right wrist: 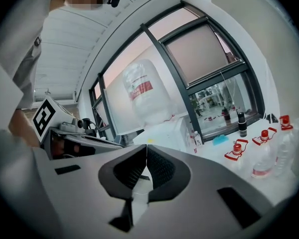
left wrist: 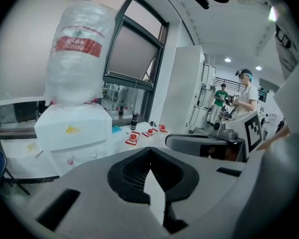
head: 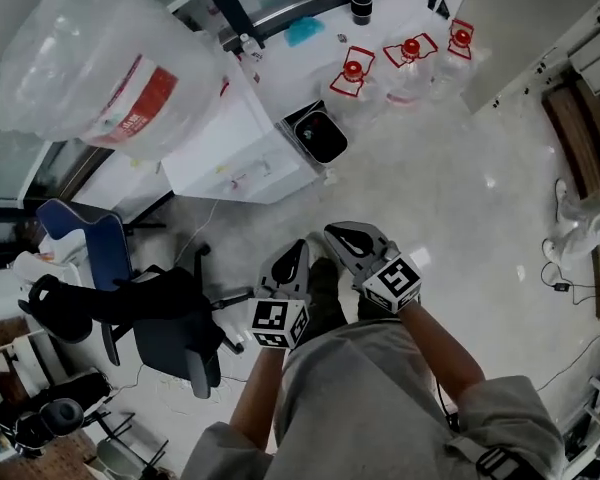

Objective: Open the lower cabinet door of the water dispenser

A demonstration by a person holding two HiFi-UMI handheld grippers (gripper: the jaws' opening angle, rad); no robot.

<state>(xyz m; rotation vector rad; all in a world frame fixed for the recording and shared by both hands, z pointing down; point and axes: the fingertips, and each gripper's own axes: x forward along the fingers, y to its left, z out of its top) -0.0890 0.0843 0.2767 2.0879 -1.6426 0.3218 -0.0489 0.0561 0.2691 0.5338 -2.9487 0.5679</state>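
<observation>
left claw (head: 300, 252), right claw (head: 342, 236) (shut); dispenser (head: 242, 153) door hidden.

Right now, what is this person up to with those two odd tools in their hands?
A person stands holding a grey two-jaw tool in each hand, the left gripper and the right gripper side by side close to their body. Both are shut and hold nothing. The white box-shaped water dispenser, with a large clear plastic bottle on top, stands a little way ahead on the floor. Neither gripper touches it.
</observation>
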